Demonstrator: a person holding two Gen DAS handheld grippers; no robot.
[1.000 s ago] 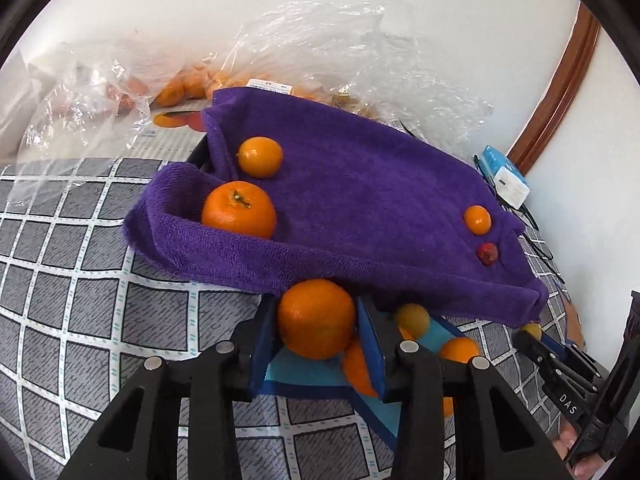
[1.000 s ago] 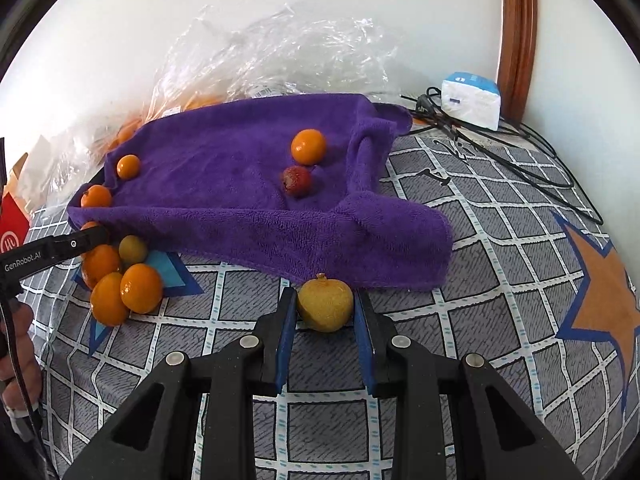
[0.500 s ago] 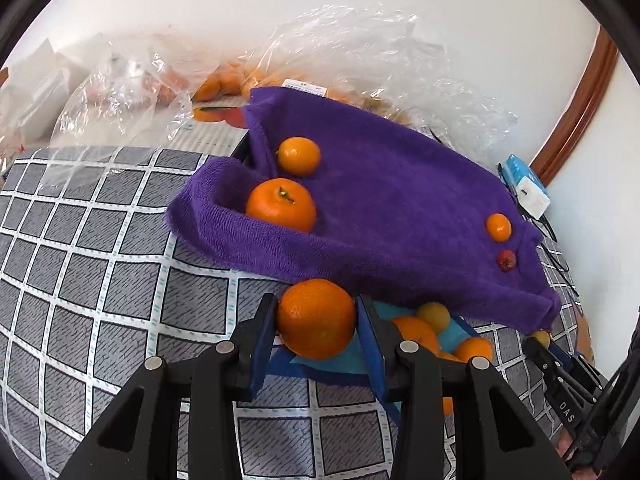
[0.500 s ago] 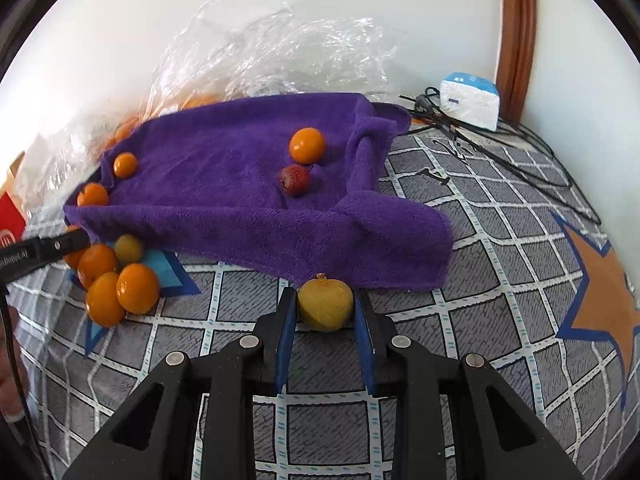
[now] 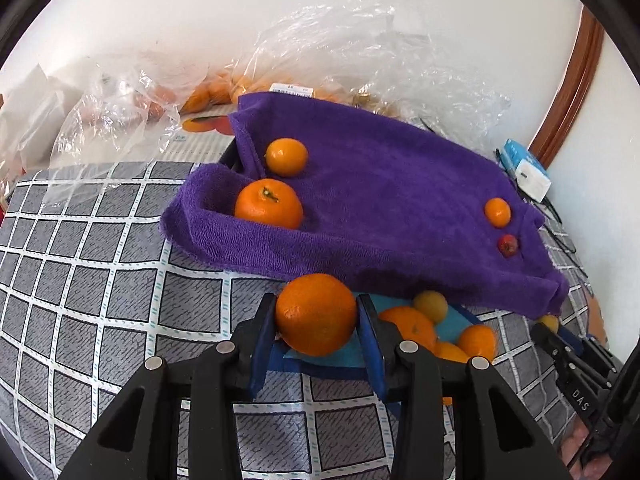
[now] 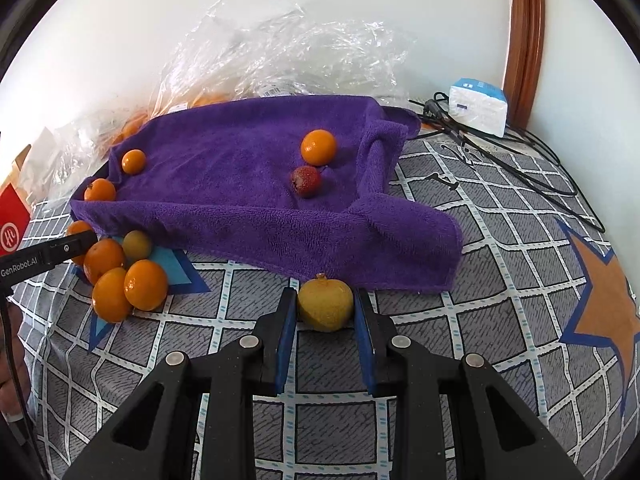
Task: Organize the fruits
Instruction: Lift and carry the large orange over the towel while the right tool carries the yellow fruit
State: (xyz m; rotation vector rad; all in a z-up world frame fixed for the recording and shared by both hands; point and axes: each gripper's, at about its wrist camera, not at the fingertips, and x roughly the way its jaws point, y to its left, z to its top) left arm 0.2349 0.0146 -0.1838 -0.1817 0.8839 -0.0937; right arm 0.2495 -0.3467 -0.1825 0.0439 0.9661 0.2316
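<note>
With four fruits on the purple towel, each gripper grips one: left gripper fingers clamp an orange, right gripper fingers clamp a yellow fruit. A loose cluster waits at eight o'clock, so I'd say roughly half remains.

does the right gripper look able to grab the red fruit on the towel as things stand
Probably not yet: the right gripper is shut on a yellow fruit. The red fruit lies unobstructed on the purple towel, beside an orange.

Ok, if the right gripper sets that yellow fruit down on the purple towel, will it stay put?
Probably, mostly. The yellow fruit in the right gripper looks rounded, so it could roll a little. The purple towel looks soft and sags in the middle, and the red fruit and an orange rest there, so it would likely settle near them.
</note>
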